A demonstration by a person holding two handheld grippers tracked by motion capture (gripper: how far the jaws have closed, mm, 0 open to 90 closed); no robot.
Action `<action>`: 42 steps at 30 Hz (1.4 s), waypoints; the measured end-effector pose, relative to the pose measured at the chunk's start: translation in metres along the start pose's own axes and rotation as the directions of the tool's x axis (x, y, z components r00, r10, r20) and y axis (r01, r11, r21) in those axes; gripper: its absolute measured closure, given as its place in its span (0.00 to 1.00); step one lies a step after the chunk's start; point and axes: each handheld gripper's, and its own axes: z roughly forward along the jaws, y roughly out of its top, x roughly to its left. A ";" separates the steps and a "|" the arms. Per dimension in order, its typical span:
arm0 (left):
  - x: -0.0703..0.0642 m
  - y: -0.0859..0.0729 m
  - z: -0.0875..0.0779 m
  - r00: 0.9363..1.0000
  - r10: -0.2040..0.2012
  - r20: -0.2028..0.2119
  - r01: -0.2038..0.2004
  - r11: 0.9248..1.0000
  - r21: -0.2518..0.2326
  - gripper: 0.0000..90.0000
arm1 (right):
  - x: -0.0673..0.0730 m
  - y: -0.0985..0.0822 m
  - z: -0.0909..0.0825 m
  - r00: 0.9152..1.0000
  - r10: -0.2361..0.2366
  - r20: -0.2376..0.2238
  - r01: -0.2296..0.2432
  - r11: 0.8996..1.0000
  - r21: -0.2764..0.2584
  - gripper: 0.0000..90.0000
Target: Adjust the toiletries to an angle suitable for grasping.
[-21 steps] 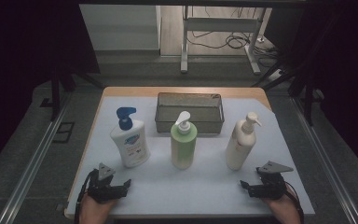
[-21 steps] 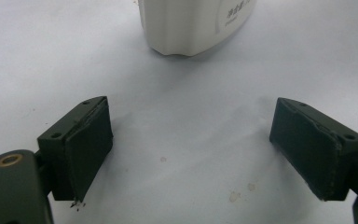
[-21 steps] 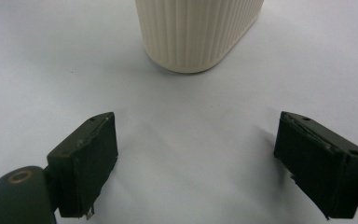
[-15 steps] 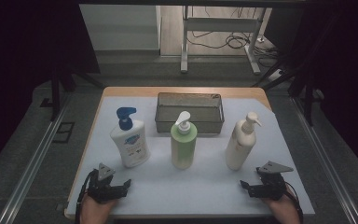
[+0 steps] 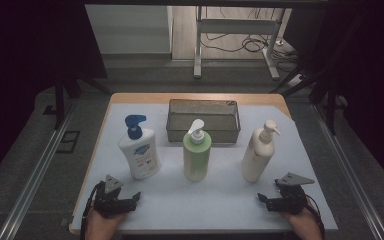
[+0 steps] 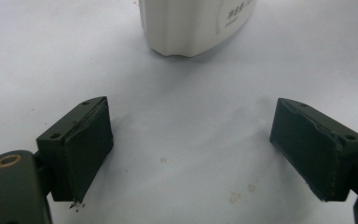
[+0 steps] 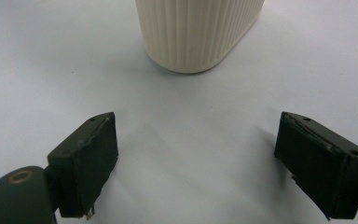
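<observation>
Three pump bottles, the blue-capped white bottle (image 5: 139, 150), green bottle (image 5: 196, 153) and cream bottle (image 5: 258, 154), stand upright in a row before the mesh basket (image 5: 203, 120), seemingly staged for loading, while the left gripper (image 5: 130, 201) and right gripper (image 5: 265, 200) rest low near the table's (image 5: 200, 205) front edge, jaws spread and empty.

Three upright pump bottles, blue-capped (image 5: 139, 152), green (image 5: 197, 156) and cream (image 5: 258, 155), stand in a row with open gaps between them on the surface (image 5: 200, 200). The wire basket (image 5: 203, 120) blocks the way behind the green bottle. The near strip lies open.
</observation>
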 end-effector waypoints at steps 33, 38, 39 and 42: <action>0.000 0.000 0.000 1.000 0.000 0.001 0.000 1.000 -0.002 0.14 | 0.003 0.011 -0.018 1.000 0.000 -0.029 -0.002 0.999 -0.041 0.33; 0.000 0.000 0.000 1.000 0.000 0.001 0.000 1.000 -0.003 0.14 | 0.002 0.014 -0.021 0.999 0.004 -0.040 -0.006 0.998 -0.057 0.43; 0.000 0.000 0.000 1.000 0.000 0.001 0.000 1.000 -0.003 0.14 | 0.002 0.015 -0.021 0.999 0.004 -0.045 -0.007 0.998 -0.060 0.46; 0.000 0.000 0.000 1.000 0.000 0.001 0.000 1.000 -0.003 0.14 | 0.003 0.018 -0.023 0.998 0.000 -0.059 -0.004 0.998 -0.068 0.55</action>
